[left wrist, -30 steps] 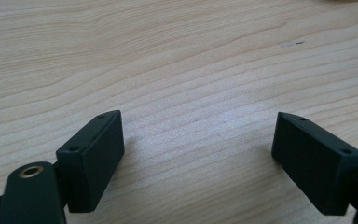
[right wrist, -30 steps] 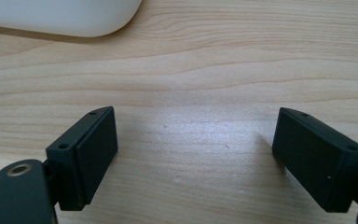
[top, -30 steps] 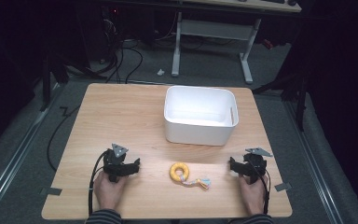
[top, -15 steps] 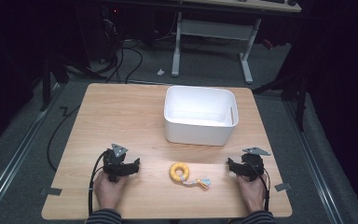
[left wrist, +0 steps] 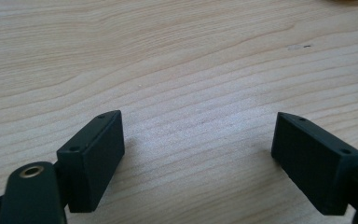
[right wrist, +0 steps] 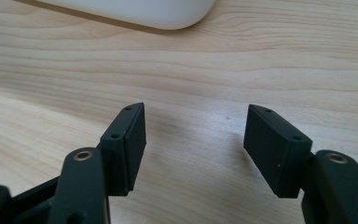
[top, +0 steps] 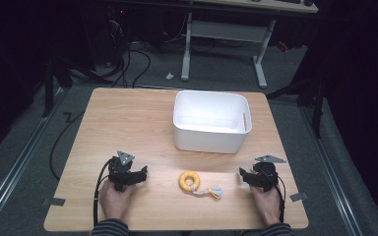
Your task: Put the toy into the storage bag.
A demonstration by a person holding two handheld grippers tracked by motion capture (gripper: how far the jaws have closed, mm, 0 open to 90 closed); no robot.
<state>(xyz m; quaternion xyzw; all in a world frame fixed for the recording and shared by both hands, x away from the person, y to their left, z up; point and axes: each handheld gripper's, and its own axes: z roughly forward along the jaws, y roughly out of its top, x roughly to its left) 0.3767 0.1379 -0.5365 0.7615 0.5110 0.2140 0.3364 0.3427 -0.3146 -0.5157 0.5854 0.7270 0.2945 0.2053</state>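
Observation:
A yellow ring toy point(top: 191, 180) with a short braided rope tail point(top: 210, 192) lies on the wooden table point(top: 128, 118) near its front edge. A white rectangular bin point(top: 210, 122) stands behind it, empty as far as I can see. My left gripper point(top: 143, 173) rests on the table left of the toy, open, with bare wood between its jaws point(left wrist: 198, 140). My right gripper point(top: 241, 176) rests right of the toy, pointing toward it, open with nothing between its jaws point(right wrist: 196, 135). The bin's rounded corner point(right wrist: 168, 14) shows at the top of the right gripper view.
Tape tabs sit at the table's front corners point(top: 54, 201) point(top: 295, 196). A cable point(top: 97, 189) trails from the left gripper along the front left. Beyond the table stand a white desk frame point(top: 226, 34) and floor cables point(top: 128, 59).
My right gripper has edged slightly left toward the toy. The left gripper, toy and bin have not moved.

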